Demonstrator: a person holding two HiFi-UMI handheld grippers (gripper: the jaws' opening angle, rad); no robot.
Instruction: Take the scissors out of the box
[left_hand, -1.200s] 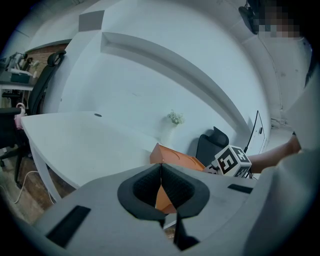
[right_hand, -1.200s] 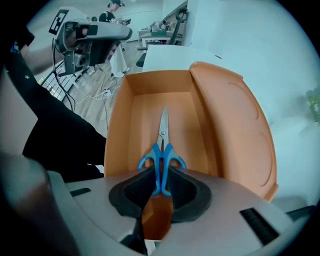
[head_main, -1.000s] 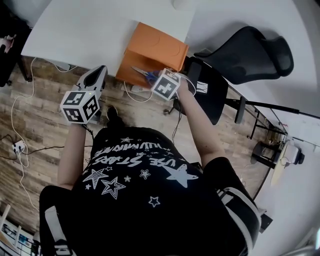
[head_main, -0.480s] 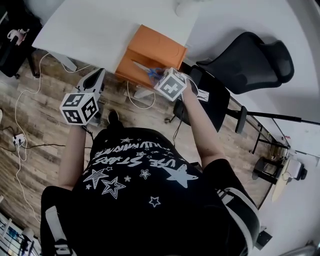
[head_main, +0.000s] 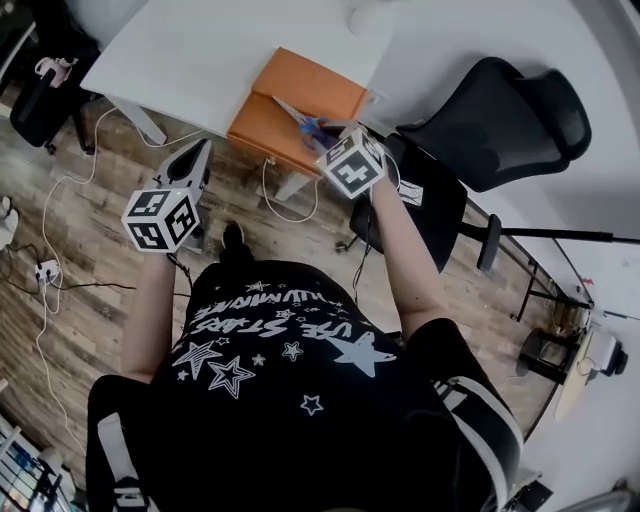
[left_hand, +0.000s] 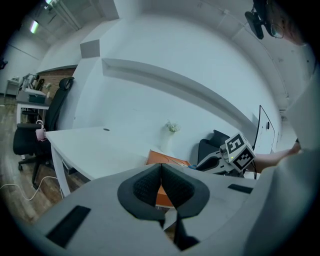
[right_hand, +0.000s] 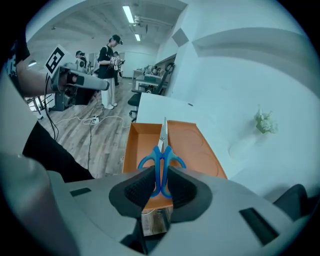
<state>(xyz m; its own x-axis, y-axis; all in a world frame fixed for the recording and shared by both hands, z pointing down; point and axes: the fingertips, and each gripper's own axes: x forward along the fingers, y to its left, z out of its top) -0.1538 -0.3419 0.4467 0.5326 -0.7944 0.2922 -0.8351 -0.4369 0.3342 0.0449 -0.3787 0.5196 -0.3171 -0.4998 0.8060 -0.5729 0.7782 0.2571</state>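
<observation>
Clamped the scissors (right_hand: 161, 155) by the blue handle loops in the right tongs (right_hand: 159, 186), at a narrow opening set by the thickness of the handles. Pointed the blades away from the body, out past the tong tips, presumably to hold the sharp end clear of the arm and in plain sight. Held the scissors over the open orange box (right_hand: 131, 145); judged them free of it but not yet carried aside. Found the box seated at the near edge of the white tabletop (head_main: 220, 50), close to its right corner, within easy reach. Held the left tongs (left_hand: 160, 172) closed face to face with nothing between them, off the near edge of the tabletop, over the floor and well apart from the box. Judged them idle, one grip being enough for so light a tool. Required next, by judgement: a bare spot on the tabletop for setting down.
</observation>
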